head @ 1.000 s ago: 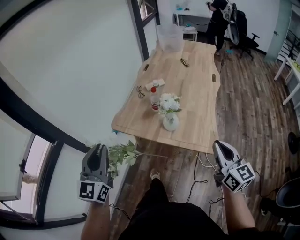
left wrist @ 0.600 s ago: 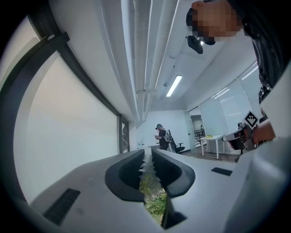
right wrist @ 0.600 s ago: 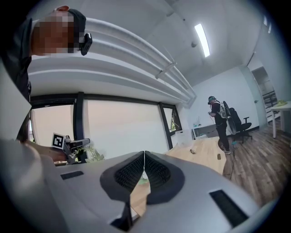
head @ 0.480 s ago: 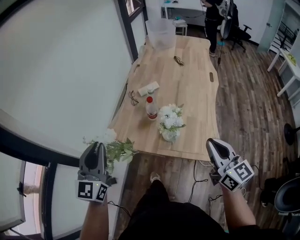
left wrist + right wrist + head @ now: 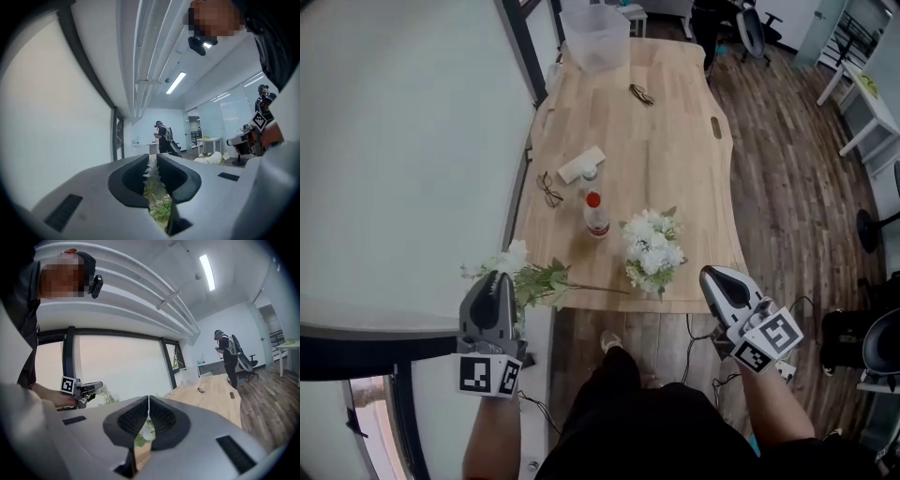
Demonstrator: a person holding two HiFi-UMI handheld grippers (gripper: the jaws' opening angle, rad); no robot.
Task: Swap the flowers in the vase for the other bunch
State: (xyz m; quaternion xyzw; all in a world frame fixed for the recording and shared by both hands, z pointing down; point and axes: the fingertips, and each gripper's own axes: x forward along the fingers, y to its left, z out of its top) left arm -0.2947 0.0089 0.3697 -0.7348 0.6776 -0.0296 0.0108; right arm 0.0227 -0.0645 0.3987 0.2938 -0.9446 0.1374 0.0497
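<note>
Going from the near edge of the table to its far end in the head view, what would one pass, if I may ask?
vase of white flowers → red-capped bottle → white packet → dark eyeglasses → clear plastic container

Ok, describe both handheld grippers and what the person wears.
The left gripper and right gripper match: rounded grey shells tapering to tongs lined with dark textured pads, each carrying a white cube printed with black square markers. The person wears dark clothing; no sleeves cover the forearms.
</note>
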